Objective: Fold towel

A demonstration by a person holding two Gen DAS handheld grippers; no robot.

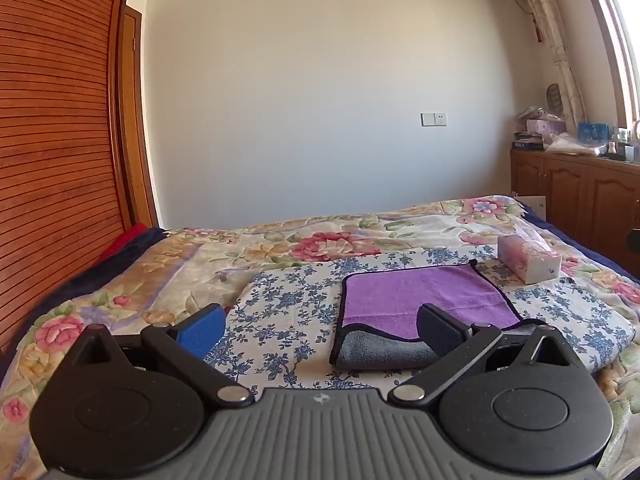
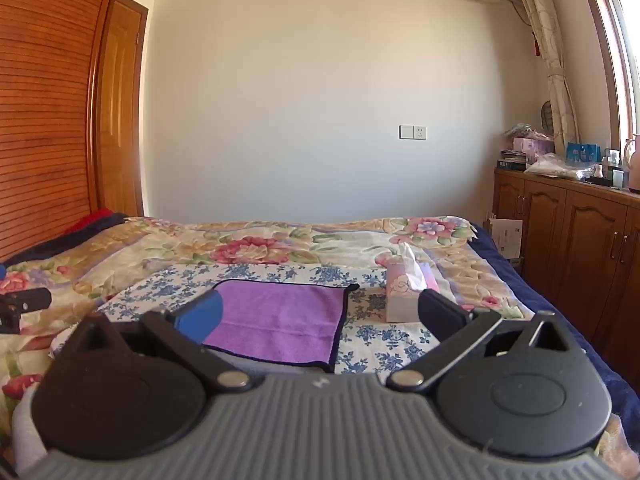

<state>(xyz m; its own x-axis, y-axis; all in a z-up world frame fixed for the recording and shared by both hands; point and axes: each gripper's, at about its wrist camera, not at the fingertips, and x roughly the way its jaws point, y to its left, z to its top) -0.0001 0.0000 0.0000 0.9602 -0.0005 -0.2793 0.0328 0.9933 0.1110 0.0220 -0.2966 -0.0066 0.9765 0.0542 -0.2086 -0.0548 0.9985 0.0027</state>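
A purple towel with a dark border and a grey underside lies folded on a blue-flowered cloth on the bed. Its grey layer shows at the near edge. My left gripper is open and empty, held above the cloth just left of the towel's near left corner. In the right wrist view the towel lies ahead, and my right gripper is open and empty above its near edge. The other gripper's tip shows at the left edge of that view.
A tissue box stands on the bed right of the towel; it also shows in the right wrist view. A floral quilt covers the bed. A wooden wardrobe is on the left, cabinets on the right.
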